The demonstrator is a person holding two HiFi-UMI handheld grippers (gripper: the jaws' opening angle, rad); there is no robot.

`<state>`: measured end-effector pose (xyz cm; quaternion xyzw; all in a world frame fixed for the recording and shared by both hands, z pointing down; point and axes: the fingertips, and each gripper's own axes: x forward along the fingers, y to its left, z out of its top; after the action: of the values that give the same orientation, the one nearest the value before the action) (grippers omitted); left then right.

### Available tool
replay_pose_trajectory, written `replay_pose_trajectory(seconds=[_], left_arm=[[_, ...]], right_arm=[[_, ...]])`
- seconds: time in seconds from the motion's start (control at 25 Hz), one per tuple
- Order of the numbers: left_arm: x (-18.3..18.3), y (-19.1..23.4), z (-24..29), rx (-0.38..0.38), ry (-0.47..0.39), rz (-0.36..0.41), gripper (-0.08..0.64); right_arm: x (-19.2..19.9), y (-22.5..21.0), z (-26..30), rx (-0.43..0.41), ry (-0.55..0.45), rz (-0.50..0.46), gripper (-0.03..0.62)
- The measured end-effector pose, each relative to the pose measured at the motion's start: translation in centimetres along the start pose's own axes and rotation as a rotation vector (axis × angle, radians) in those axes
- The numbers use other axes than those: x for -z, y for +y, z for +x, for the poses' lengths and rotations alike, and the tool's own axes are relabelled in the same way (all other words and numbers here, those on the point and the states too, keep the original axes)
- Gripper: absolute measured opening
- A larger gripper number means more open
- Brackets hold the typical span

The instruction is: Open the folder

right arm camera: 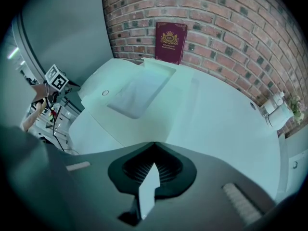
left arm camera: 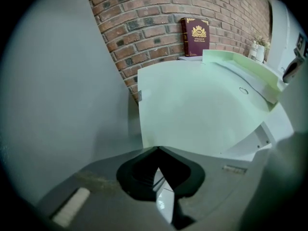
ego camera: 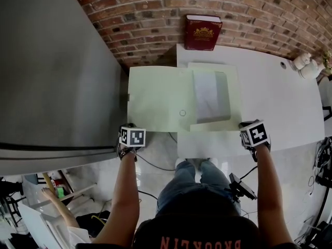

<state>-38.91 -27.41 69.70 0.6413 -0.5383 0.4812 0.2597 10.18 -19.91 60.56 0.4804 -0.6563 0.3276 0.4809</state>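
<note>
Folder [ego camera: 155,105] open at frame centre on desk [ego camera: 280,97], cover overhanging left edge. Left tool [ego camera: 129,128] closed, apparently pinching cover's near edge; right tool [ego camera: 247,125] closed, empty. Risk: unsupported cover sagging, creasing upon release.

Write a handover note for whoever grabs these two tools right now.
Left tool: shut on the near edge of the front cover, which lies spread out to the left, overhanging the white table.
Right tool: shut, apparently pinching the folder at its near right corner.
Done: the folder lies open, with papers showing in its pocket.
Left: probably only to release both tools. The unsupported cover may droop once freed.
</note>
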Motion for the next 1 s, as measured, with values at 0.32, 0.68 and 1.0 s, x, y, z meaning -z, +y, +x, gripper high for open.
replay_pose_trajectory(seconds=[0.32,0.68,1.0], left_arm=[[-1.1,0.9,-2.8,-0.065,-0.04,-0.06,0.001],[-1.7,1.7,-6.9,-0.138,-0.095,-0.109,0.002],[-2.9,1.6,-10.1,-0.179,-0.156,-0.146,0.001]], right_arm=[[-0.1,0.0,0.0,-0.002,-0.028,-0.017,0.0],[-0.1,0.0,-0.1,-0.059,-0.073,-0.004,0.0],[-0.7,0.5,-0.5,-0.092,-0.108,-0.026,0.0]])
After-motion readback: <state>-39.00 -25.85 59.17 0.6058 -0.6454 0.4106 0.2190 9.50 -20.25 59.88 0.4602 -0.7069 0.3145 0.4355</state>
